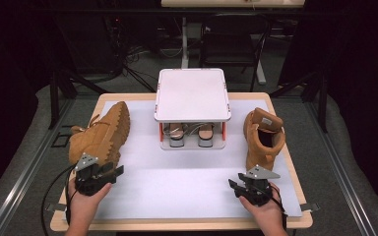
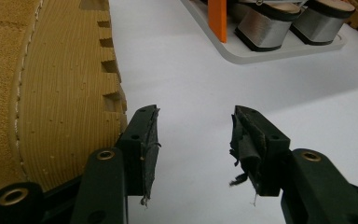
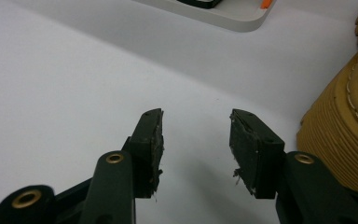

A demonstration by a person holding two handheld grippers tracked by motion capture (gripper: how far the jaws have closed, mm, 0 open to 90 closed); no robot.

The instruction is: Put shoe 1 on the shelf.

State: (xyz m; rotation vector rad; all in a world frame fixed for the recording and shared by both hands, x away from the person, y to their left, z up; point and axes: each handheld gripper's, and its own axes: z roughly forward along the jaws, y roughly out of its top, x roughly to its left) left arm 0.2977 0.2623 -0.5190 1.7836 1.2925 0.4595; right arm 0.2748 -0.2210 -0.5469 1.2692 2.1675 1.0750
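Two tan boots, the left boot (image 1: 101, 135) and the right boot (image 1: 262, 136), lie untouched beside the shoe rack (image 1: 192, 93). Both the left gripper (image 1: 109, 173) and the right gripper (image 1: 237, 188) gape empty, so all the moving looks undone.

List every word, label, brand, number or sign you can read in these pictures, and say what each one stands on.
None can be read. The boot on the right has a pale patch on its tongue, too blurred to tell whether it bears text. The boot on the left, the white shoe rack and both tongs show no writing.
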